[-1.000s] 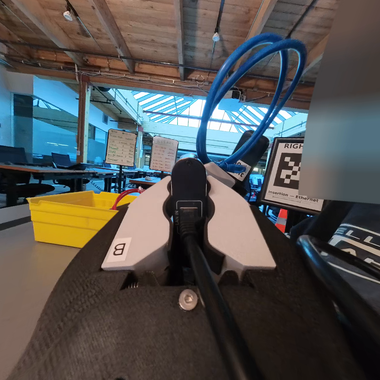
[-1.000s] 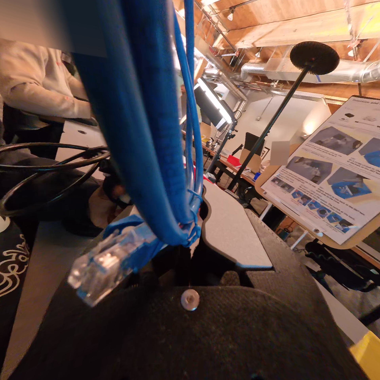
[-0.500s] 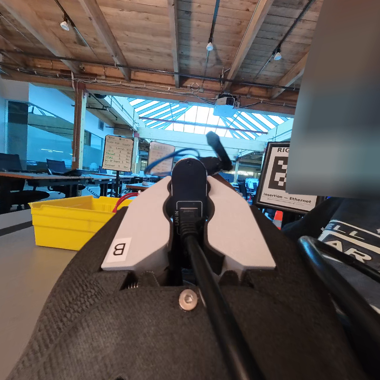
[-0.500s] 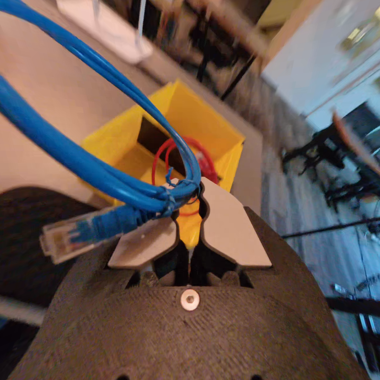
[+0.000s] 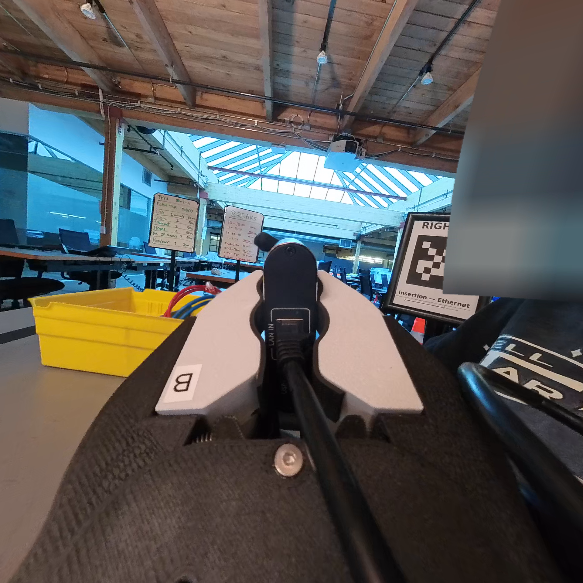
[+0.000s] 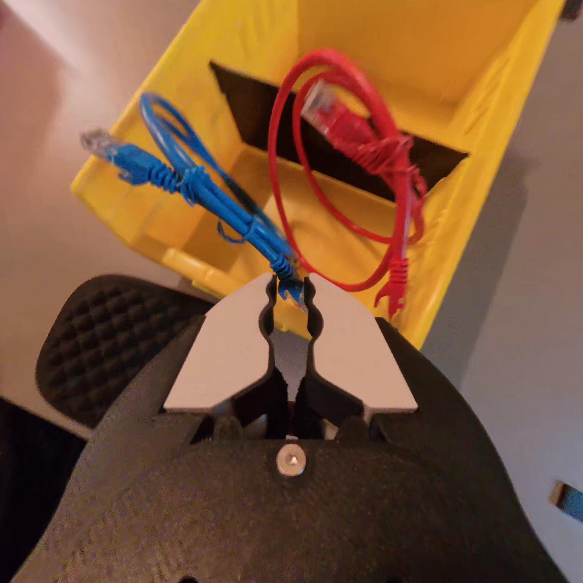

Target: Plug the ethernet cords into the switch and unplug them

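Observation:
My left gripper [image 5: 290, 277] is shut on a small black switch [image 5: 290, 268], held upright between the grey fingers [image 5: 220, 340]. A black cord [image 5: 315, 416] is plugged into its port and runs back toward the camera. My right gripper [image 6: 290, 280] is open above a yellow bin [image 6: 410, 63]. The coiled blue ethernet cord [image 6: 220, 202] lies in the bin, with one clear plug still in the gap between my fingertips. A red ethernet cord [image 6: 347, 126] is coiled beside it. Both cords also show in the left wrist view, the red one [image 5: 183, 296] sticking out of the bin [image 5: 94, 331].
The bin stands on a grey table [image 5: 31, 426] and has a black divider [image 6: 252, 110]. A framed sign [image 5: 432, 268] stands at the right, next to a person's dark shirt [image 5: 520, 362]. A black textured object [image 6: 94, 340] lies left of my right gripper. The gap from one gripper's tips to the other's is roughly 35 cm.
My right gripper swung from beside the switch down over the yellow bin, opened and let the blue cord go into it. The left gripper still holds the switch.

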### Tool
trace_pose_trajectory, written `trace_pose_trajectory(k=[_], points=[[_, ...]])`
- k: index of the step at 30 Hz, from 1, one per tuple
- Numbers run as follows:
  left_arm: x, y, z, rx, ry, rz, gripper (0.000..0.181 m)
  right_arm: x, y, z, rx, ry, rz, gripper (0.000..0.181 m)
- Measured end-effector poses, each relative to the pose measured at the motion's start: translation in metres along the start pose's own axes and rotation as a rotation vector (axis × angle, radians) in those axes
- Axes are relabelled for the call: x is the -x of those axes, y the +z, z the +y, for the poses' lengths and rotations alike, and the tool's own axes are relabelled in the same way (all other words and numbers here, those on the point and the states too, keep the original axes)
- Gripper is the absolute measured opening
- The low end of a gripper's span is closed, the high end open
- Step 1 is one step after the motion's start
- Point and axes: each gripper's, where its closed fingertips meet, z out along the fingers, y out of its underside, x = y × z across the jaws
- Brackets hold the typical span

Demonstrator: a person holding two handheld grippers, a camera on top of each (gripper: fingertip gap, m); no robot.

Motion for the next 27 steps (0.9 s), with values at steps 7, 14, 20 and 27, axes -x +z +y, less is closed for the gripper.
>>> trace_pose_trajectory(k=[7, 14, 20, 27], points=[[0.0, 0.0, 0.0, -0.003, -0.006, 0.003, 0.027, -0.018, -0.007, -0.027, -0.152, -0.007, 0.148, 0.009], [0.001, 0.0, 0.0, -0.005, -0.012, 0.001, 0.027, -0.001, -0.053, -0.069, -0.479, 0.055, 0.048, 0.0], [-0.001, 0.001, 0.001, 0.005, -0.011, 0.006, 0.027, 0.039, -0.022, -0.032, -0.228, -0.54, 0.027, 0.068], [-0.001, 0.001, 0.001, 0.006, -0.015, 0.006, 0.027, 0.06, 0.001, -0.002, -0.058, -0.725, -0.077, 0.038]])
